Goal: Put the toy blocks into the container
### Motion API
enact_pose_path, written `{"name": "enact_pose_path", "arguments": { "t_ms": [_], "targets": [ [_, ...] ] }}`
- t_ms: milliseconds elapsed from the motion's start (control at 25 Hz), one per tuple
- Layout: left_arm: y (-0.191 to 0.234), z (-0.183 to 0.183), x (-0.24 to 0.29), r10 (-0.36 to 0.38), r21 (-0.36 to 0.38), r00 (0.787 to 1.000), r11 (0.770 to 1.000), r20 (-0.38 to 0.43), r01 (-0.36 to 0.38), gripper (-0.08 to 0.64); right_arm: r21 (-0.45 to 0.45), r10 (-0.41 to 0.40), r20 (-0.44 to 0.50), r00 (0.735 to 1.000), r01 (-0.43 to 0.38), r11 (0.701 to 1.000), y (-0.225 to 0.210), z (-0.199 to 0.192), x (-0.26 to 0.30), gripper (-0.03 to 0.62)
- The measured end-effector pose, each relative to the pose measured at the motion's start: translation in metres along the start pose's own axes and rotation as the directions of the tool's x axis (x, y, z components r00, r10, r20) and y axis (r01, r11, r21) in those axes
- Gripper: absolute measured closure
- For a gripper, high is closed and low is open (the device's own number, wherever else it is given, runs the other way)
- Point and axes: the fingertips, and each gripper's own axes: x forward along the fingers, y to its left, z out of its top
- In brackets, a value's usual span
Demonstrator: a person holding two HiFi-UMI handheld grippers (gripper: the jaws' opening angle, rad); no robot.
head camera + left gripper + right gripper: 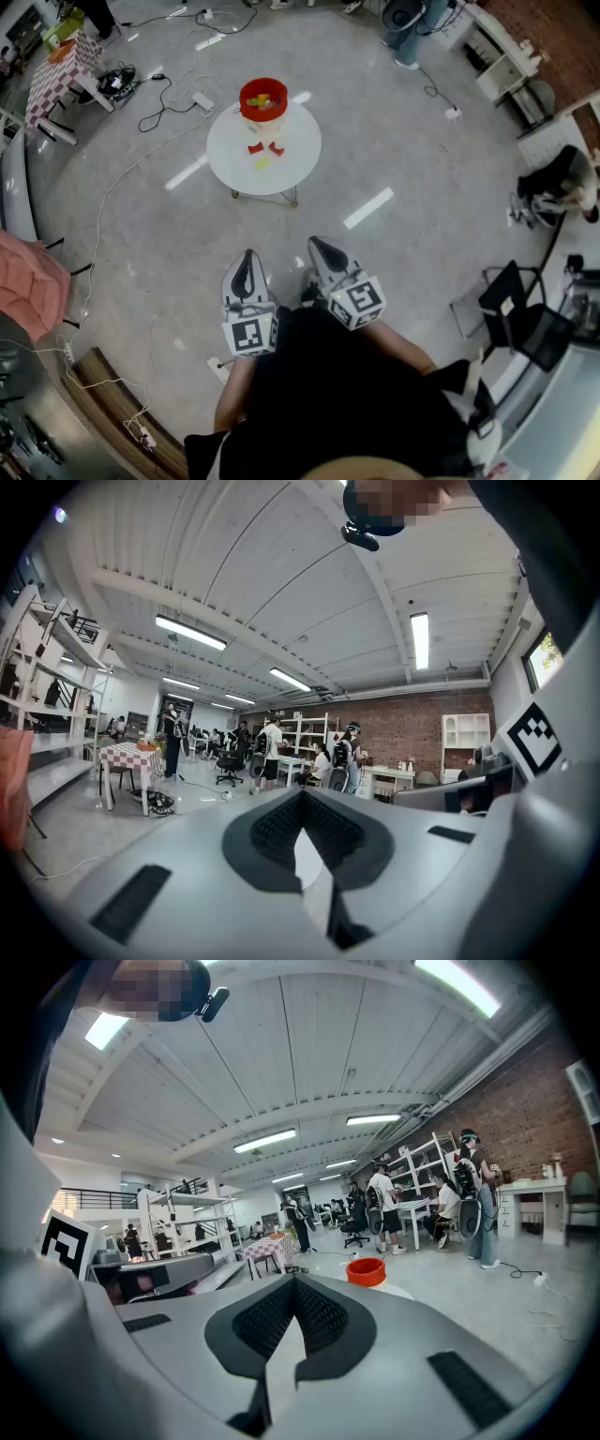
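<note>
Both tools, the left hand-held gripper (248, 258) and the right hand-held gripper (321, 246), are held close to the person's body, jaws pressed together and empty, well apart from the round white counter (298, 155) ahead. A red container (246, 101), already holding some pieces, stands at the counter's far edge; two red blocks (255, 147) and a yellow-green block (262, 164) lie just in front of it.

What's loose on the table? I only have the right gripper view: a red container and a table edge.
Observer: Head view shows two red blocks and a yellow-green one on the white round table, in front of the red container.
Operator: Anything inside it yet?
Observer: Yes, yellow and red pieces.
Operator: And the left side?
Observer: left tongs shut and empty, level with the right tongs, both short of the table.
</note>
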Motion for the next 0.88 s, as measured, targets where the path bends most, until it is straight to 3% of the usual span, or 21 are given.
{"name": "enact_pose_path", "arguments": {
  "t_ms": [560, 880],
  "targets": [
    [-0.009, -0.007, 0.004, -0.003, 0.005, 1.000, 1.000, -0.015, 0.003, 0.568, -0.005, 0.018, 0.015, 1.000, -0.018, 1.000, -0.001, 0.001, -0.002, 0.603],
    [-0.031, -0.007, 0.020, 0.004, 0.012, 1.000, 1.000, -0.017, -0.004, 0.568, -0.019, 0.045, 0.000, 0.999, -0.045, 0.999, -0.023, 0.004, -0.002, 0.603]
  ]
}}
